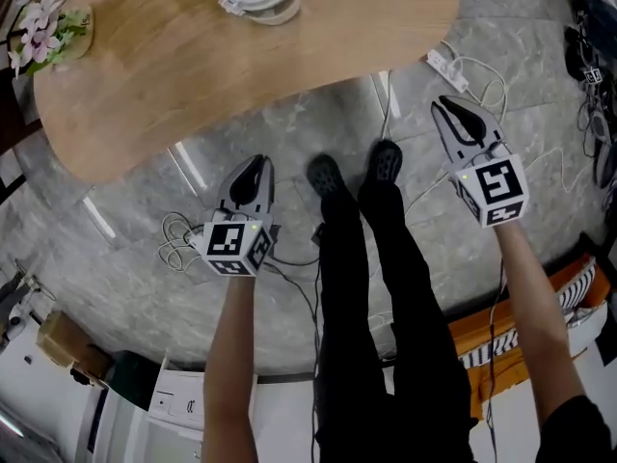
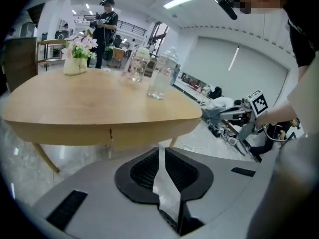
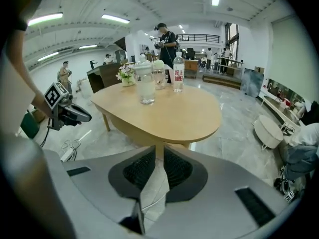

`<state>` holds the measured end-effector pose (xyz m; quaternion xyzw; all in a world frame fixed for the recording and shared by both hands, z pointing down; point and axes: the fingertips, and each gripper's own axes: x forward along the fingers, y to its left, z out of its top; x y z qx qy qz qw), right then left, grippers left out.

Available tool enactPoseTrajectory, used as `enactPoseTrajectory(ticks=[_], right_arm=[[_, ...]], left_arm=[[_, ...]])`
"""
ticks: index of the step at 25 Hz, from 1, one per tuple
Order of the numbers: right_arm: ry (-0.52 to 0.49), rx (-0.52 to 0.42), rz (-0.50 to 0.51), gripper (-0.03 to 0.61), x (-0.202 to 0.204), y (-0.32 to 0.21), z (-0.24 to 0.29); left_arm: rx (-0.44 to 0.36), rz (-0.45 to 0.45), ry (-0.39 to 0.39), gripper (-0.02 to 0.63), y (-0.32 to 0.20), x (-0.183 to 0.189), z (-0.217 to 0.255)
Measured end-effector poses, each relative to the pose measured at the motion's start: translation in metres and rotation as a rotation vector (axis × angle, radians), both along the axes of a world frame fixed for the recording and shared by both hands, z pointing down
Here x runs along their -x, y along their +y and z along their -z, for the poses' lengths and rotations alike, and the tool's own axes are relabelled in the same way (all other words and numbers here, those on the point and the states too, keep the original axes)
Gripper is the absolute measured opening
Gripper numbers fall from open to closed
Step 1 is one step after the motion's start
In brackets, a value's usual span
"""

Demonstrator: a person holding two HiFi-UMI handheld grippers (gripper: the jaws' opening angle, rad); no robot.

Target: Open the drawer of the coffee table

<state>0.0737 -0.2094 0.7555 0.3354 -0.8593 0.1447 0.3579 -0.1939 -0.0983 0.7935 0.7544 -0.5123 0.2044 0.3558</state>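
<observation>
The table [image 1: 241, 66] is pale tan wood, finely grained — the floor [image 1: 135, 249] grey, veined like marble. The left gripper [image 1: 256, 165] and right gripper [image 1: 446, 106] are grey and black, cubes [image 1: 234, 246] white with black squares.

**Three cameras, one table**

From the head we look steeply down on the floor [image 1: 145, 258], the left gripper [image 1: 253, 167], the right gripper [image 1: 453, 109] and the near edge of the coffee table [image 1: 241, 66]. Left gripper camera sits low, near the table's rim, facing it along the jaws. Right gripper camera does the same but sees more of the top. We get the tabletop in all three views. Each gripper view catches the other gripper at its side.
</observation>
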Motion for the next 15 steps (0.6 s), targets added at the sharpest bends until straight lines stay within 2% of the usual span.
enactPoseTrajectory(ticks=[2,3,7,10,13,15], right_arm=[[0.024,-0.001,0.007,0.035,-0.001,-0.008,-0.014],[0.036,-0.001,0.009,0.073,-0.002,-0.013,-0.021],[0.087,-0.007,0.022,0.105,-0.004,-0.029,-0.045],[0.117,-0.017,0.044,0.166,-0.006,-0.041,-0.060],[0.150,-0.025,0.081,0.209,-0.003,-0.047,-0.078],[0.178,-0.037,0.100,0.230,-0.003,-0.052,-0.087]], left_arm=[[0.018,0.016,0.000,0.085,-0.004,0.007,-0.017],[0.025,0.010,-0.010,0.091,-0.006,0.010,-0.025],[0.047,-0.020,-0.050,0.134,-0.014,0.022,-0.054],[0.051,0.011,-0.085,0.198,-0.025,0.036,-0.069],[0.043,0.044,-0.123,0.209,-0.038,0.051,-0.080],[0.045,0.067,-0.134,0.275,-0.045,0.059,-0.087]])
